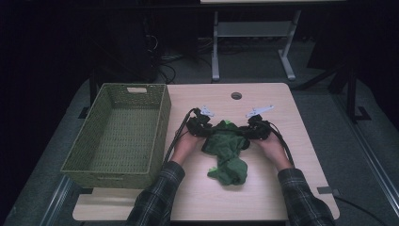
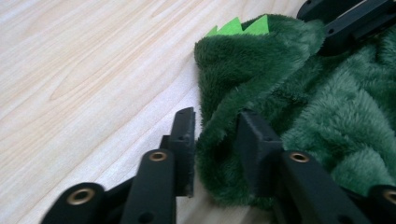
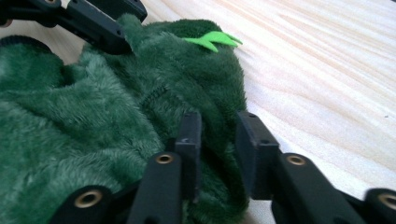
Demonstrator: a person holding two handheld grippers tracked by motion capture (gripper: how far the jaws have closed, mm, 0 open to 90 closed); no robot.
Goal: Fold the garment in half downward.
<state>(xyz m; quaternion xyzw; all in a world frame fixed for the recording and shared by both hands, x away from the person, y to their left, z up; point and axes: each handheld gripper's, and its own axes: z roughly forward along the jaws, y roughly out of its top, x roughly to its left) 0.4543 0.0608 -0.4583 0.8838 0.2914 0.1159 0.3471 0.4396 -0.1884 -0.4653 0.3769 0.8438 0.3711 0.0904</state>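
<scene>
A dark green plush garment [image 1: 228, 150] with light green felt spikes [image 1: 227, 123] lies crumpled in the middle of the wooden table [image 1: 291, 122]. My left gripper [image 1: 210, 133] sits at its left upper edge and my right gripper [image 1: 244, 134] at its right upper edge. In the left gripper view, a fold of the plush [image 2: 303, 93] fills the gap between my left gripper's [image 2: 215, 135] jaws. The right gripper view shows the same, with the garment's [image 3: 93, 121] edge pinched inside my right gripper [image 3: 218, 135]. Both grippers rest low, near the tabletop.
A green woven basket [image 1: 162, 127] stands on the table's left side, close beside the left hand. A round cable hole [image 1: 236, 96] lies at the far middle of the table. Bare wood stretches to the right and toward the front edge.
</scene>
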